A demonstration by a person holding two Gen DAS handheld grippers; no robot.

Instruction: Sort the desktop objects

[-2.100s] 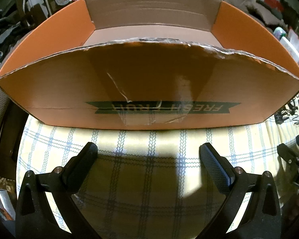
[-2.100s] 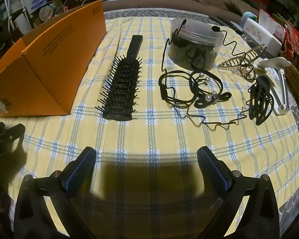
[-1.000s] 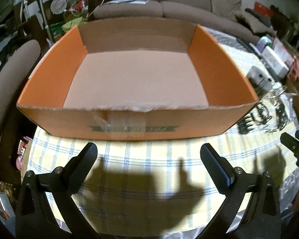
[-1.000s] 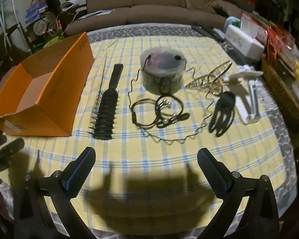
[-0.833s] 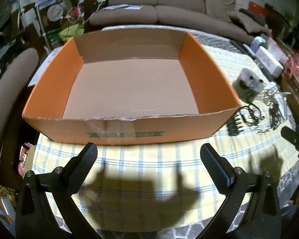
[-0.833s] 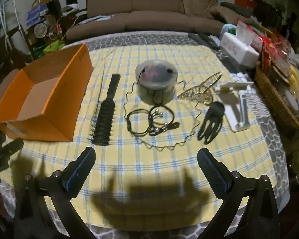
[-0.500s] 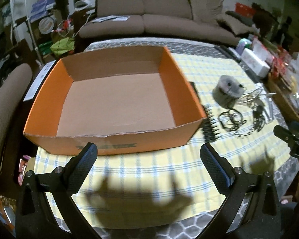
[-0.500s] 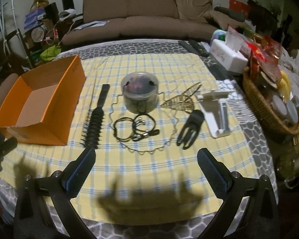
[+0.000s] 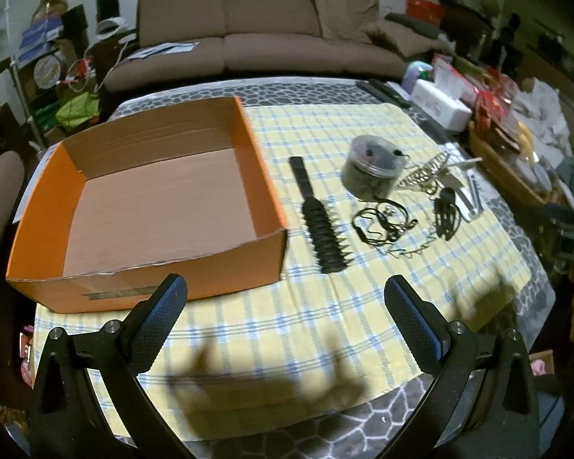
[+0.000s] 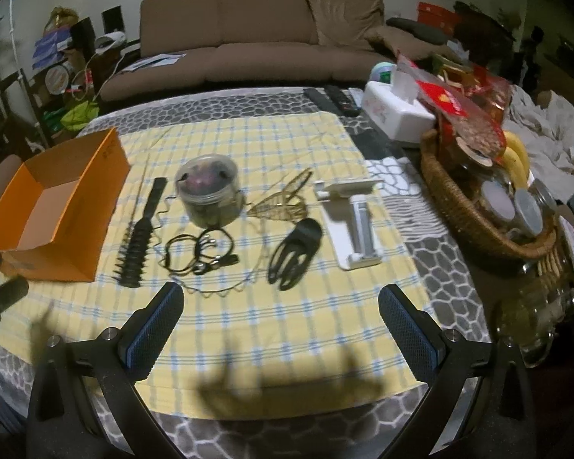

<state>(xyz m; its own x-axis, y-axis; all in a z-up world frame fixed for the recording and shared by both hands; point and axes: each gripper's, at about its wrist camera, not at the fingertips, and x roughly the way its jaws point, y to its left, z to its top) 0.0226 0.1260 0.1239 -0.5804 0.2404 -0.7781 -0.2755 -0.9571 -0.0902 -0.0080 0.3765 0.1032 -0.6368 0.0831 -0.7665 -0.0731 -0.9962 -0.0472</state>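
Now both tongs, left (image 9: 285, 296) and right (image 10: 281, 306), gape empty; approach the hairbrush (image 10: 139, 237) handle squarely, then carry it to the box (image 9: 149, 206).

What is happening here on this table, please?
A person holds a hand-held gripper in each hand above a table with a checked cloth. The left hand-held gripper and the right hand-held gripper are both open and hold nothing. The orange box has nothing inside. The hairbrush, round jar, headbands, black hair claw and white stand lie on the cloth, not yet sorted.
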